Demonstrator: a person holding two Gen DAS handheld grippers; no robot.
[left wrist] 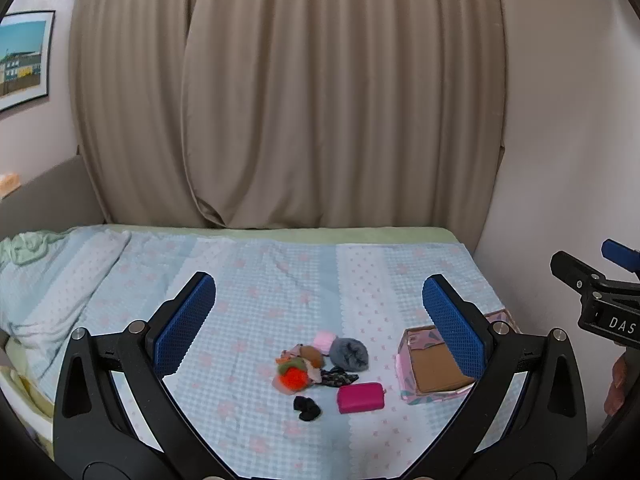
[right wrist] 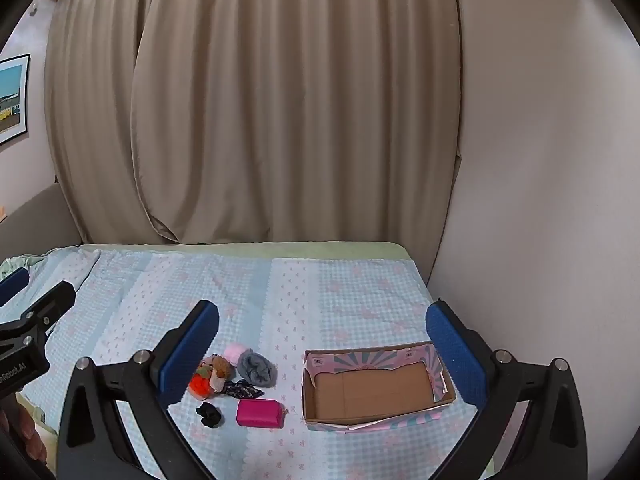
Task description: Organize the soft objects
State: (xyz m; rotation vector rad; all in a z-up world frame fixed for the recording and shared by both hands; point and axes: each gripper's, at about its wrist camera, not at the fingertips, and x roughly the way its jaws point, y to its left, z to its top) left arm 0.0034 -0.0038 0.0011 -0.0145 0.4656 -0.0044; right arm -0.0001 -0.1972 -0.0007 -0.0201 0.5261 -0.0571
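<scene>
Small soft fabric items [right wrist: 230,376] lie heaped left of the empty pink-patterned cardboard box [right wrist: 376,390]; both grippers' jaws gape wide, so one grab may snag several.

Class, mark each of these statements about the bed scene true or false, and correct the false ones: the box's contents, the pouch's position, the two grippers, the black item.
1. The open cardboard box with pink and blue patterned sides already holds soft items. False: only its bare brown floor shows.
2. The magenta zipped pouch lies between the pile of soft things and the box. True.
3. The left gripper is shut on the rolled grey cloth. False: its jaws are wide apart and hold nothing.
4. The right gripper is open and holds nothing. True.
5. The small black fabric piece lies inside the box. False: it lies on the checked bedspread, left of the pouch.
</scene>
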